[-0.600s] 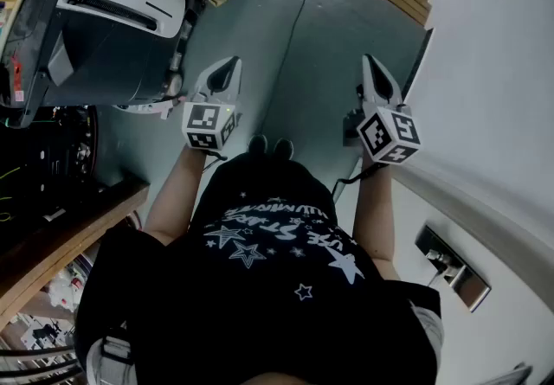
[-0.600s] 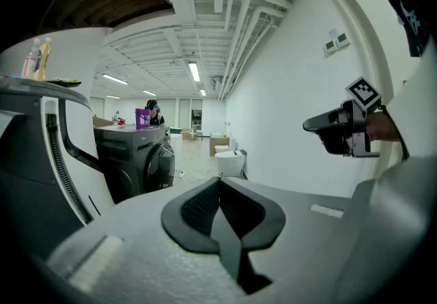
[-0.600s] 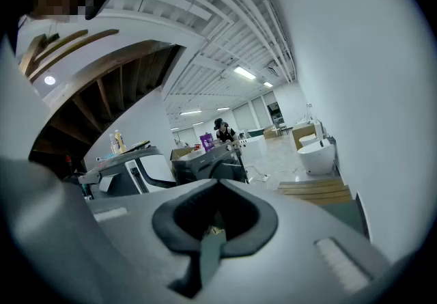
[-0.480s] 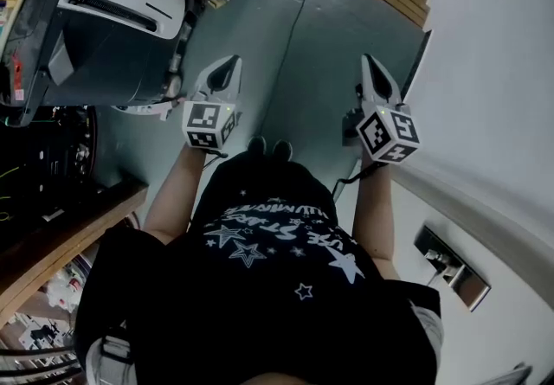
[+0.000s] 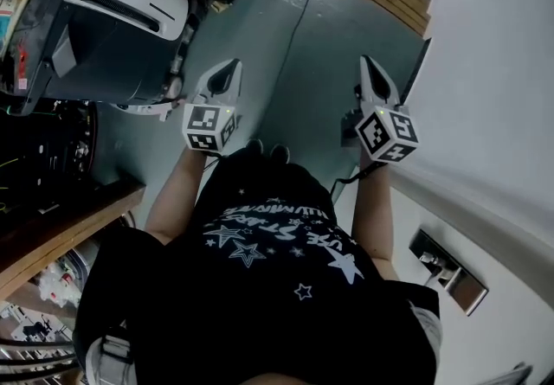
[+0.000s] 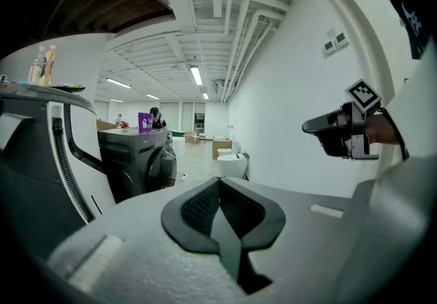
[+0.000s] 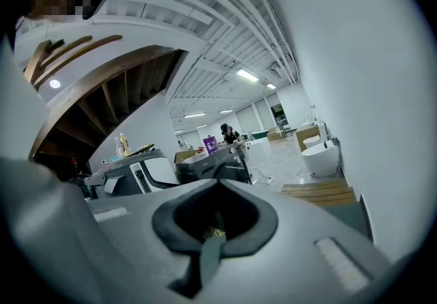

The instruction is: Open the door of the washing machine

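1. We see the dark washing machine [image 6: 140, 162] far across the room at the left, with a purple tub [image 6: 145, 121] standing on top of it.
2. Our left gripper [image 5: 227, 69] hangs over the grey floor [image 5: 286, 54], well apart from the machine. Its jaws are pressed together on nothing.
3. Our right gripper [image 5: 370, 65], near the white wall [image 5: 493, 72], is likewise clenched and empty.

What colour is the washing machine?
Dark grey. The washing machine shows best in the left gripper view.
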`<state>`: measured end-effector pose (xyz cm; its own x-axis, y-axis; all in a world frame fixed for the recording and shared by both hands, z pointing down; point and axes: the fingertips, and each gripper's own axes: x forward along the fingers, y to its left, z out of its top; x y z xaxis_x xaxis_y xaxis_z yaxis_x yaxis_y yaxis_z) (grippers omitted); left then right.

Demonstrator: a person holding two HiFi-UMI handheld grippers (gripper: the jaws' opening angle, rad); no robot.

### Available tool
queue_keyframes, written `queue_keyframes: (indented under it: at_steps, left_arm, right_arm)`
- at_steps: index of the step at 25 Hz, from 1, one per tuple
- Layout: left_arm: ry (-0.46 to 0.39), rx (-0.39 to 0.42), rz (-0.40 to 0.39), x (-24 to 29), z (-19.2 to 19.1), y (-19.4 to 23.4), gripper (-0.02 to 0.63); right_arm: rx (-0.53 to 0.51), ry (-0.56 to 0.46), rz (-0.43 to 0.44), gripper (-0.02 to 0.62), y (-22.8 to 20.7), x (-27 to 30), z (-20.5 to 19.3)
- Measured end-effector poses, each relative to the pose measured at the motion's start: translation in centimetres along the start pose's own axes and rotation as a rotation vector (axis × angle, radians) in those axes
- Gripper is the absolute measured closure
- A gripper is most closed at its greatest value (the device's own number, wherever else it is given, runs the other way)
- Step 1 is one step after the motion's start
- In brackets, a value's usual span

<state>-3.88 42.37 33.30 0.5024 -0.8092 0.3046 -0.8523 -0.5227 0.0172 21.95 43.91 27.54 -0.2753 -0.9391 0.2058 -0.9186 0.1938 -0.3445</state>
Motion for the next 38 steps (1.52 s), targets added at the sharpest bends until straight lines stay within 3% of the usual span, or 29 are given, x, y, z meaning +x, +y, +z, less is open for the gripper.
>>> queue_keyframes:
  at_steps: [12, 17, 21, 30, 38]
  left_arm:
    - [-0.013, -0.002, 0.04, -0.5, 1.1, 0.7, 0.595]
    - [-0.028, -0.003, 0.035, 2.0, 1.8, 1.9, 0.595]
    - [-0.023, -0.016, 0.037, 6.4, 2.0, 3.7, 0.595]
    - [0.03, -0.086, 0.046, 20.5, 3.4, 10.5, 0.595]
    - [0.02, -0.117, 0.062, 31.1, 7.0, 18.0, 0.595]
  right_arm:
    - [0.053, -0.045, 0.015, 0.586, -0.1, 0.8, 0.3]
    - [0.047, -0.029, 0.024, 0.468, -1.0, 3.1, 0.4]
    - [0.035, -0.019, 0.015, 0.419, -2.9, 6.9, 1.1]
    - [0.013, 0.072, -0.013, 0.417, -8.2, 20.1, 3.8]
    - [-0.039, 0.138, 0.005, 0.417, -10.3, 33.2, 7.8]
